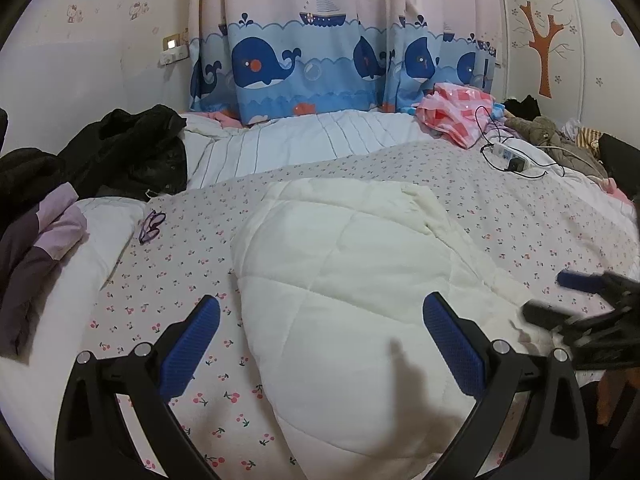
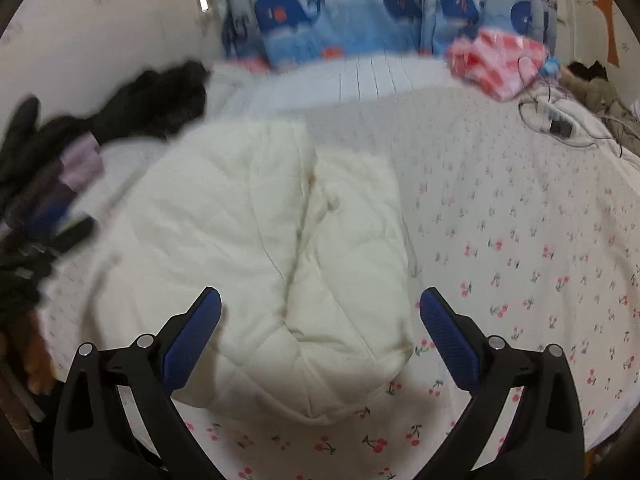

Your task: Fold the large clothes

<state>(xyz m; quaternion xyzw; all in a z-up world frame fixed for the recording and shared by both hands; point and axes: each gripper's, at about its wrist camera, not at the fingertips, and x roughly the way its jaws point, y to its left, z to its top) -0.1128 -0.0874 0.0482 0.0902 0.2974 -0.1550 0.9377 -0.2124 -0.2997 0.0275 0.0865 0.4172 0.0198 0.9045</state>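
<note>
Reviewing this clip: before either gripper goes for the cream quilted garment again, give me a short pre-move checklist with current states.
1. Left gripper open, holding nothing: ok.
2. Right gripper open, holding nothing: ok.
3. Cream quilted garment lying on the cherry-print sheet, folded over itself: ok.
4. Fold edges aligned: cannot tell, right view is blurred.
5. Glasses lie clear of the garment: ok.
6. Power strip and cables far from the fold area: ok.

Left gripper (image 1: 320, 336) jaws wide apart over cream quilted jacket (image 1: 352, 280) on cherry-print sheet (image 1: 168, 280) — right gripper (image 1: 576, 300) blurred beside it.
</note>
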